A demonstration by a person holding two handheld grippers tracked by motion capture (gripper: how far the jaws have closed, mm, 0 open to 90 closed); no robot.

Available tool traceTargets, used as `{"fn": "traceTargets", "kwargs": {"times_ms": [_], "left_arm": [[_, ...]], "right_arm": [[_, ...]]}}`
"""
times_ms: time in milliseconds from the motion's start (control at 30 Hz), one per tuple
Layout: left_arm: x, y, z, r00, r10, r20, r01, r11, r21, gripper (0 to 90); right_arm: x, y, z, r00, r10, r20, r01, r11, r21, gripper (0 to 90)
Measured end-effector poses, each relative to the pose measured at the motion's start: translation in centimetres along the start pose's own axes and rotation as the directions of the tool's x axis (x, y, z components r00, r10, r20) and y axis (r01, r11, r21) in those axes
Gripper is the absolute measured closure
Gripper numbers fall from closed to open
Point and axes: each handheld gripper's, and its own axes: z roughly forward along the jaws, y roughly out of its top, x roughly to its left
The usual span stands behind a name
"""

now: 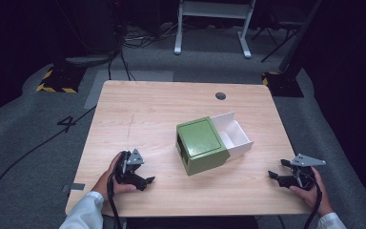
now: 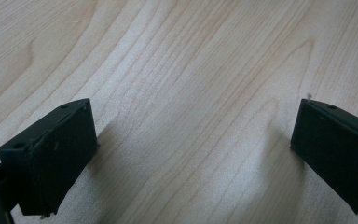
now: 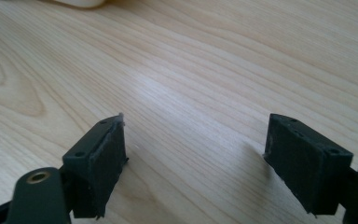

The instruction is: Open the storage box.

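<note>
Two grippers rest low at the near edge of the wooden table [image 1: 138,114], one in each of the person's hands. The left gripper [image 1: 145,181] sits at the near left, held by the left hand [image 1: 112,179], its jaws pointing right toward the middle of the table; in the left gripper view [image 2: 191,144] the two black jaws stand wide apart with nothing but bare wood grain between them. The right gripper [image 1: 275,174] sits at the near right corner in the right hand [image 1: 310,188], jaws pointing left; in the right gripper view [image 3: 196,149] its jaws are likewise spread wide over bare wood, gripping nothing, and a pale rounded shape at the top edge is too cropped to identify.

Between the grippers and a little farther back stands a green box [image 1: 201,145], set at an angle to the table edges. A white drawer [image 1: 233,136] is pulled out of its far right side; a partition splits the drawer into two compartments, and both look empty. The box is well apart from both grippers, with open tabletop between.

Near the far edge of the table is a round dark cable hole [image 1: 220,96]. Beyond the table, grey carpet [image 1: 195,62] carries cables, black stand bases with yellow-black hazard tape [image 1: 57,81], and the white legs of another desk [image 1: 212,28]
</note>
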Motion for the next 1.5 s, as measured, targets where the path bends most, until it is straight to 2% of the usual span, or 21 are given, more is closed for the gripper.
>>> {"fn": "traceTargets", "kwargs": {"times_ms": [267,1500], "left_arm": [[-0.01,-0.01,0.00,1.0000,-0.001,0.000,0.001,1.0000,0.000,0.4],[0.07,-0.12,-0.12,1.0000,0.006,0.001,-0.006,1.0000,0.000,0.4]], "right_arm": [[-0.31,-0.21,0.10,0.9993,0.035,-0.016,-0.035,0.999,-0.002,18.5],[-0.27,-0.21,0.12,0.9990,0.043,-0.011,-0.043,0.999,-0.002,18.2]]}}
